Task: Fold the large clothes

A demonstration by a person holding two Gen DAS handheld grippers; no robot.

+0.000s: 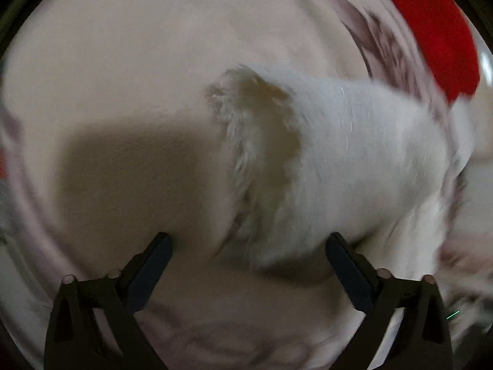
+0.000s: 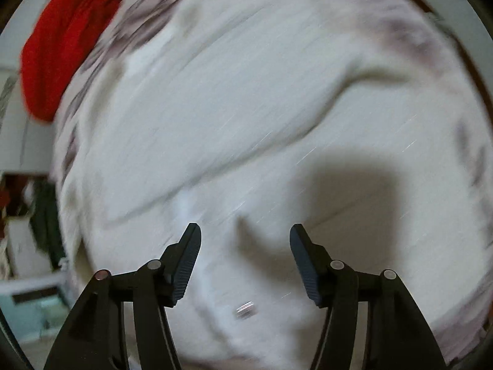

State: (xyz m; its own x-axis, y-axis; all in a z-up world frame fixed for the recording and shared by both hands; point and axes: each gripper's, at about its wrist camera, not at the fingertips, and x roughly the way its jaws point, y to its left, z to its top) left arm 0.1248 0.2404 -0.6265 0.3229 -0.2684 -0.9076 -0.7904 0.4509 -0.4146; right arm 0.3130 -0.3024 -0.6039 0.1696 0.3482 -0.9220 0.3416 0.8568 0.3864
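A large white fleecy garment lies on a pale bed cover; its fuzzy edge runs down the middle of the left wrist view. My left gripper points down at that edge, jaws wide open, with the edge between the fingers and no pad pressing on it. In the right wrist view the same white garment fills the picture with long creases. My right gripper hovers over it, open and holding nothing. A small metal fastener shows on the cloth below the fingers. Both views are blurred.
A red cloth lies at the far side of the bed, next to a strip of patterned bedding. Beyond the bed's left edge stands room clutter with something dark green.
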